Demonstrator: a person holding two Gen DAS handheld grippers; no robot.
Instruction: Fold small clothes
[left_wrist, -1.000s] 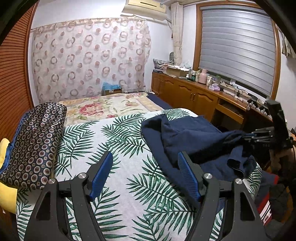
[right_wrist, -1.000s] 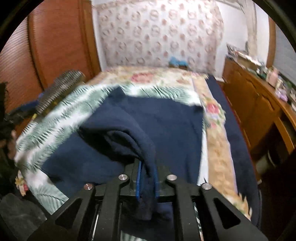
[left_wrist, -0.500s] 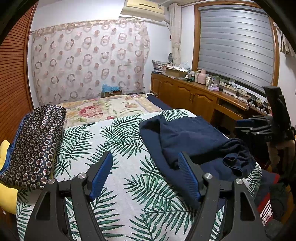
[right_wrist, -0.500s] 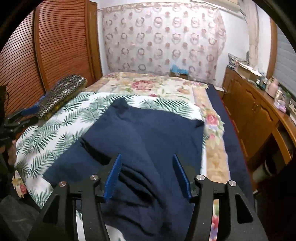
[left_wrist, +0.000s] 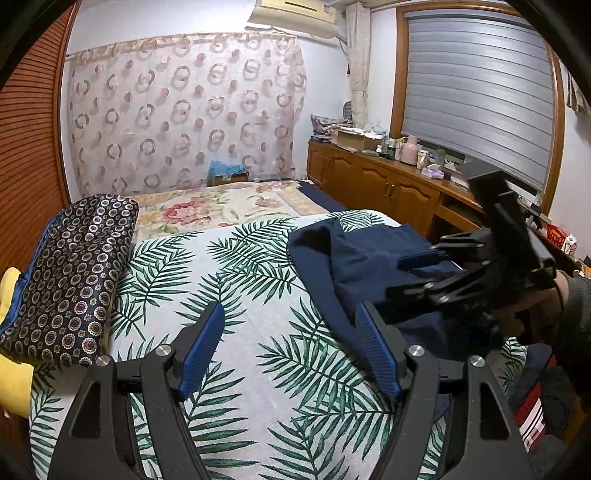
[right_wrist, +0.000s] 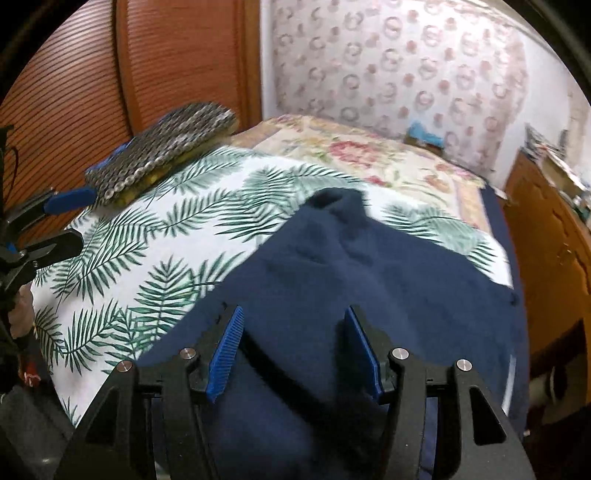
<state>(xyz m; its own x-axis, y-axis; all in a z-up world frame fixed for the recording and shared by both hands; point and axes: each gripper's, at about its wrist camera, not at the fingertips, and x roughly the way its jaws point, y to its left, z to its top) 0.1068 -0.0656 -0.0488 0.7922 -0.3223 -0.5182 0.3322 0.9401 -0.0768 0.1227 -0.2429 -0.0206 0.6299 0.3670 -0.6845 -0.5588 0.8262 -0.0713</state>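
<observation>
A navy blue garment (right_wrist: 354, 266) lies crumpled on the palm-leaf bedspread (right_wrist: 155, 251), near the bed's right edge. My right gripper (right_wrist: 293, 328) hovers open above the garment, nothing pressed between its blue pads. In the left wrist view the same garment (left_wrist: 362, 254) sits right of centre, and the right gripper (left_wrist: 428, 273) reaches in over it from the right, held by a hand (left_wrist: 532, 310). My left gripper (left_wrist: 290, 332) stands open over bare bedspread (left_wrist: 240, 295), its right finger beside the garment's edge.
A dotted dark cushion (left_wrist: 74, 269) on a yellow one (left_wrist: 14, 369) lies along the bed's left side. A floral blanket (left_wrist: 221, 206) covers the far end. Wooden cabinets (left_wrist: 388, 192) with clutter line the right wall; a slatted wooden wardrobe (right_wrist: 92, 81) stands left.
The right gripper opened and let go of the navy fold it held. It then swung left over the garment, which dropped flatter on the bed. The left gripper stayed still.
</observation>
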